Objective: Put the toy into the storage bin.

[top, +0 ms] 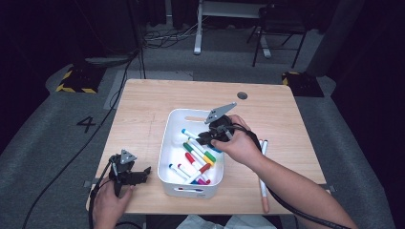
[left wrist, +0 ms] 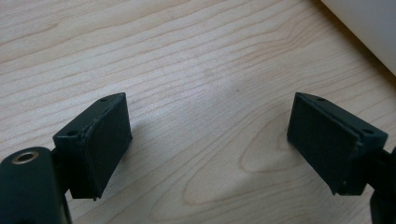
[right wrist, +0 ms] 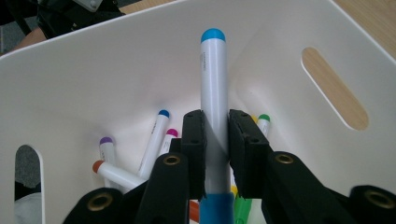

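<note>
Right gripper (right wrist: pixel 215 154) clamped around blue marker (right wrist: pixel 213 93)

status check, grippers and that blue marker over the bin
Right gripper shut on blue marker, over white bin. Left gripper open, above bare table. Other markers lie beneath.

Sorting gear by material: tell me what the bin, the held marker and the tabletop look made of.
Bin: likely plastic, smooth matte white walls, moulded handle slots. Blue-capped marker in the right gripper: glossy white barrel, probably plastic. Tabletop: pale wood grain, wood or laminate.
</note>
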### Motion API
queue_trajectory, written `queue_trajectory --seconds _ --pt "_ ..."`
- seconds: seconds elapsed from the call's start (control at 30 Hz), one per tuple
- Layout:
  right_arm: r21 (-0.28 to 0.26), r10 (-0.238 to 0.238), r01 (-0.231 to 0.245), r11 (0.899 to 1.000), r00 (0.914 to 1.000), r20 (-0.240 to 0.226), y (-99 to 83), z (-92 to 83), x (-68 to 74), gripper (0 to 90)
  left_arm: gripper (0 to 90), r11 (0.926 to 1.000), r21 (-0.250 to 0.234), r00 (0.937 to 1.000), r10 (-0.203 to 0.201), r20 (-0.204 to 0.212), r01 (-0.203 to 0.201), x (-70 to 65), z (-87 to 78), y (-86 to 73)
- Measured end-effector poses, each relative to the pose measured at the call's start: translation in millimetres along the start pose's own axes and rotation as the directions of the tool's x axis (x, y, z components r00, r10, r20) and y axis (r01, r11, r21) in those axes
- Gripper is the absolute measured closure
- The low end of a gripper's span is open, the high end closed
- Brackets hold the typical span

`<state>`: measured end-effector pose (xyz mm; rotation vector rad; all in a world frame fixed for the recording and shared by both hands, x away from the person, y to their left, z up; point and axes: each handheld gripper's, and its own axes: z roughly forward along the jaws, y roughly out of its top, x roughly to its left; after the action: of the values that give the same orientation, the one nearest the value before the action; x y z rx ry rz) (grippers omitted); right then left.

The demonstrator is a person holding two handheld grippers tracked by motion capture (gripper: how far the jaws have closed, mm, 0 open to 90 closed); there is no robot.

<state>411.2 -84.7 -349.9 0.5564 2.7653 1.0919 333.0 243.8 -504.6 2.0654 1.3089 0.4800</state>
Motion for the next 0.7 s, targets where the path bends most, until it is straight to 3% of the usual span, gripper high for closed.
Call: queue_trajectory --seconds 0.63,0.67,0.7 --pt "0.11 -0.008 0.008 0.994 1.0 0.0 -15.4 15.3 3.8 76.5 13.8 1.0 0.0 1.0 0.0 -0.001 0.0 0.0 0.1 0.0" --pt "0.119 -0.01 0.011 0.993 0.9999 -0.01 -15.2 16.7 4.2 76.1 13.9 1.0 0.0 1.0 0.0 0.0 0.0 0.0 0.1 0.0" --pt "0.127 -0.007 0.01 0.992 0.9996 -0.026 -15.1 18.5 4.9 67.0 13.8 1.0 0.0 1.0 0.001 -0.001 -0.001 0.0 0.0 0.1"
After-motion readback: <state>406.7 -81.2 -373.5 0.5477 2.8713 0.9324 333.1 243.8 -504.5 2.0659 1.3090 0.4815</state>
